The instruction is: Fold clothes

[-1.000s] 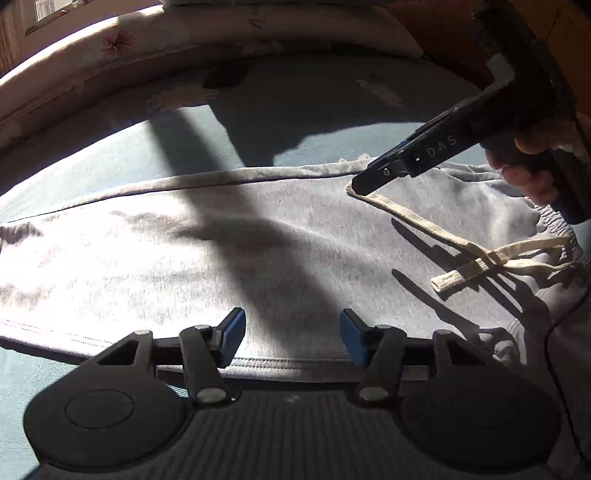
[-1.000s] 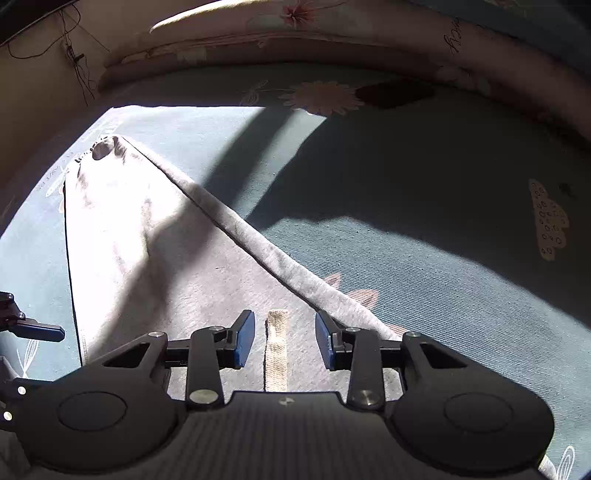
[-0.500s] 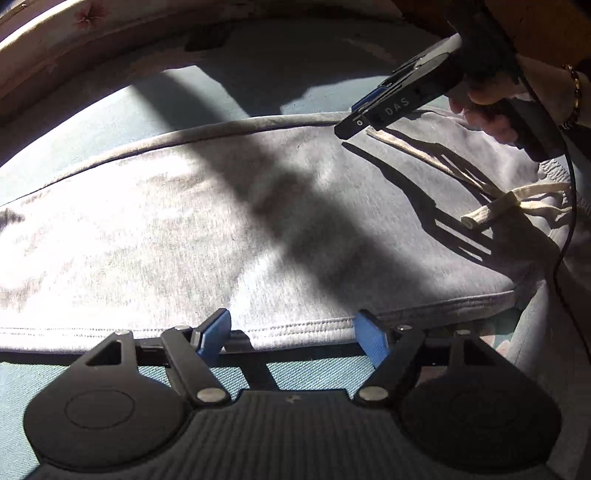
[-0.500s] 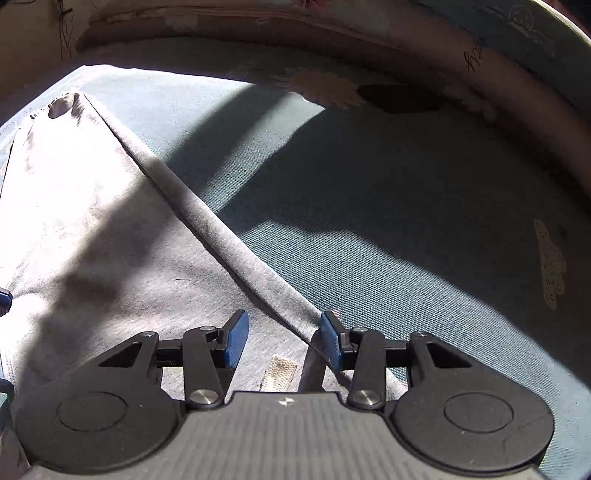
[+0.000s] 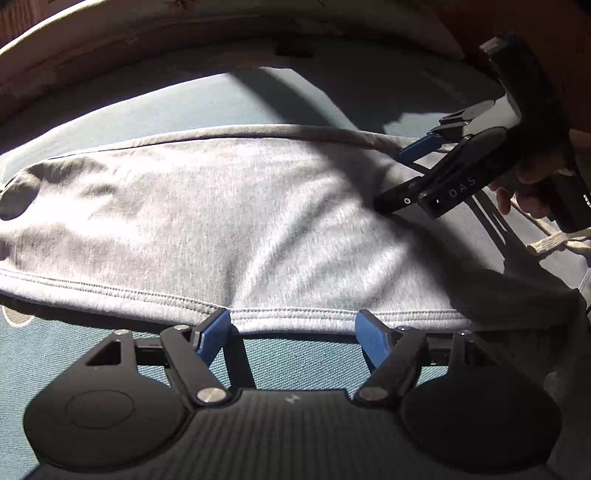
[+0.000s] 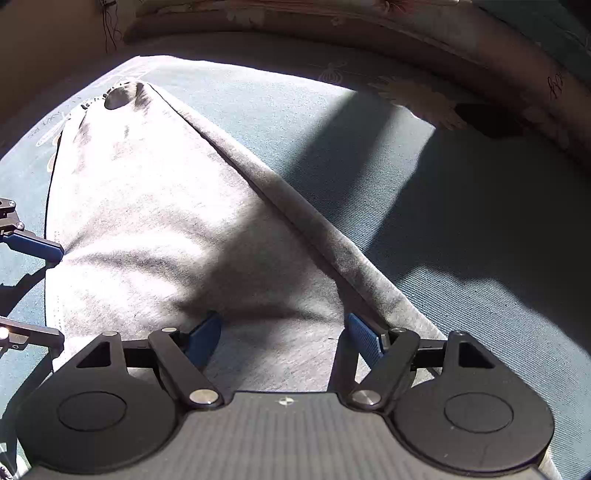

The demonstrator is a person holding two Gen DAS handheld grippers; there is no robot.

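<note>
Grey sweatpants [image 5: 207, 221] lie flat, doubled lengthwise, on a blue-green bed sheet [image 5: 295, 354]. Their cuff [image 6: 122, 96] is at the far end. My left gripper [image 5: 293, 332] is open at the near stitched seam, with the hem between its blue fingers [image 5: 216, 332] but not pinched. A hand [image 5: 524, 184] holds my right gripper [image 5: 391, 179], which hovers open low over the fabric near the far folded edge. In the right wrist view the right gripper [image 6: 282, 330] straddles grey cloth beside that fold, and the left gripper [image 6: 40, 291] shows at the left border. The pale drawstring [image 5: 546, 243] lies loose near the waist.
A floral bolster [image 6: 424, 33] curves along the back of the bed. A dark patch [image 6: 487, 118] sits on the sheet by it. Thin cables [image 6: 109, 26] hang on the wall at the top left. Hard shadows of the arms cross the sheet [image 6: 461, 221].
The right gripper let the drawstring drop, opened wider and came down over the fabric by the far fold. The left gripper drew back to the near seam.
</note>
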